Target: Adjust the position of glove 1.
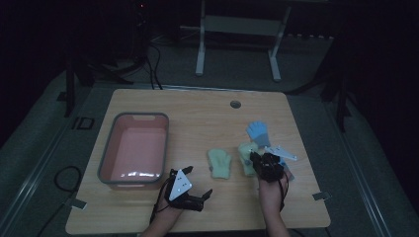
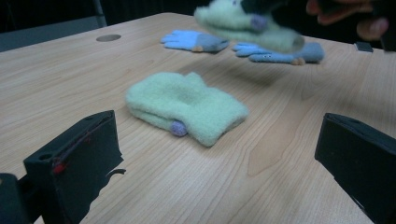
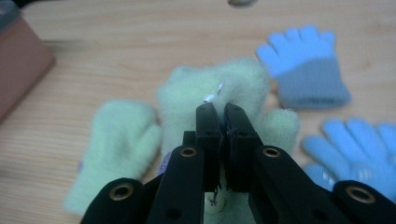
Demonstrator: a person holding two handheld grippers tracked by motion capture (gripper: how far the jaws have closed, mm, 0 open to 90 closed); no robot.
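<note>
Now the right gripper (image 3: 219,114) fingers pinch the green mitten (image 3: 219,86), lifted off the table (image 3: 116,56).

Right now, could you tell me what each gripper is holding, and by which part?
The right gripper pinches a green mitten near its cuff edge, lifted off the table. The left gripper is open, holding nothing.

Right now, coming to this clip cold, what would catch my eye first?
The right gripper, jaws shut on a fuzzy pale green mitten, holds it above the table's right side. Its matching second green mitten lies flat mid-table, with two blue knitted gloves beyond. At left sits an empty pink plastic bin with a grey rim, the left gripper open beside it.
</note>
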